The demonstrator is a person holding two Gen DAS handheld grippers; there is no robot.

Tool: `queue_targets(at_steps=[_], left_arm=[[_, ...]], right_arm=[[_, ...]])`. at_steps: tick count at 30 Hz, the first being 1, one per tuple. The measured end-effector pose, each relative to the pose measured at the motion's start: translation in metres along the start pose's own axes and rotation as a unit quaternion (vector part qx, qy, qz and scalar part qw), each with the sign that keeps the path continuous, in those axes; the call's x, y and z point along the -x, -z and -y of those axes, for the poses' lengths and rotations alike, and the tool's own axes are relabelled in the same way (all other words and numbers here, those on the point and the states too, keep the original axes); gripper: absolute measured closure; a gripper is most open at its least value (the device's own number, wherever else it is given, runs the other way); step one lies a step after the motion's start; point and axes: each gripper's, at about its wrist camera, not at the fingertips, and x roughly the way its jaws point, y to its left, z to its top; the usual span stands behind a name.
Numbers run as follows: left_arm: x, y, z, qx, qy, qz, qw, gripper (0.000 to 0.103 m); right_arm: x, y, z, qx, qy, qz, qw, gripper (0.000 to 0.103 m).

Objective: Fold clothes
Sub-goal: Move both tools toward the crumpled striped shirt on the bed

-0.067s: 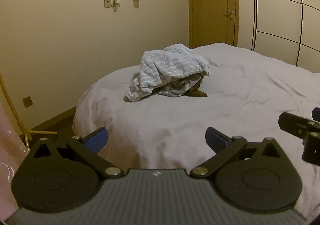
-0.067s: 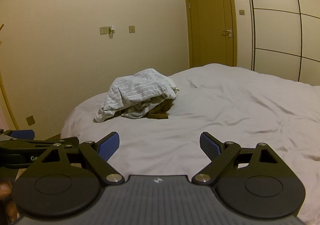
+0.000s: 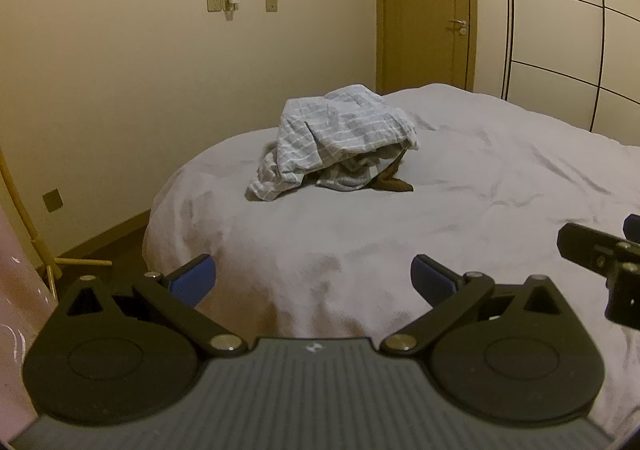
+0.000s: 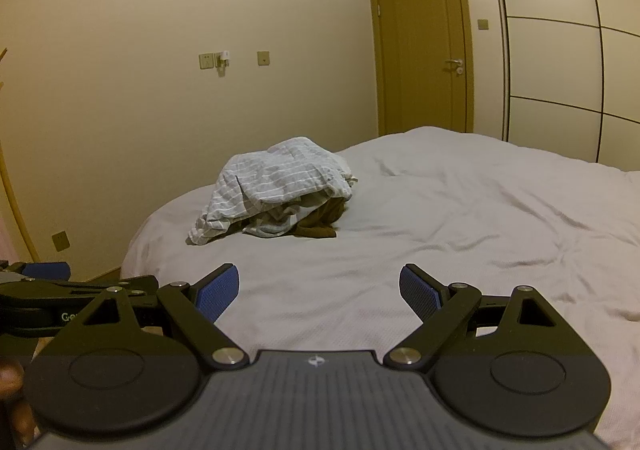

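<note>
A crumpled pile of clothes (image 3: pixel 340 141) sits on the white bed (image 3: pixel 460 209), near its rounded far-left edge and well ahead of both tools; a pale blue striped garment (image 4: pixel 280 181) lies heaped over a brown garment (image 4: pixel 320 226) that shows only at the pile's right foot. The left gripper (image 3: pixel 314 278) hovers above the near edge of the bed with its blue pads spread wide, gripping nothing. The right gripper (image 4: pixel 320 290) hangs beside it, equally wide open and empty. Behind the bed stand a closed brown door (image 4: pixel 420 37) and a panelled wardrobe (image 4: pixel 560 49).
</note>
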Motion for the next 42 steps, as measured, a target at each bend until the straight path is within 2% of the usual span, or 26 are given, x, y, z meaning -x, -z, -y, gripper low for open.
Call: queue_targets(at_steps=[19, 30, 35, 42], left_arm=[[-0.005, 0.007, 0.004, 0.004, 0.017, -0.009, 0.9998, 0.001], [-0.023, 0.008, 0.002, -0.004, 0.022, -0.019, 0.9996, 0.001], [-0.056, 0.004, 0.0, -0.014, 0.046, -0.012, 0.9988, 0.001], [-0.151, -0.02, 0.0, -0.02, 0.053, 0.019, 0.9982, 0.001]], right_arm=[[-0.003, 0.002, 0.004, -0.008, 0.003, -0.003, 1.0, 0.014], [-0.017, 0.001, 0.011, -0.014, 0.01, -0.003, 1.0, 0.014], [-0.048, -0.005, 0.015, -0.021, 0.013, -0.002, 1.0, 0.014], [-0.135, -0.018, 0.023, 0.011, 0.0, 0.032, 0.999, 0.014]])
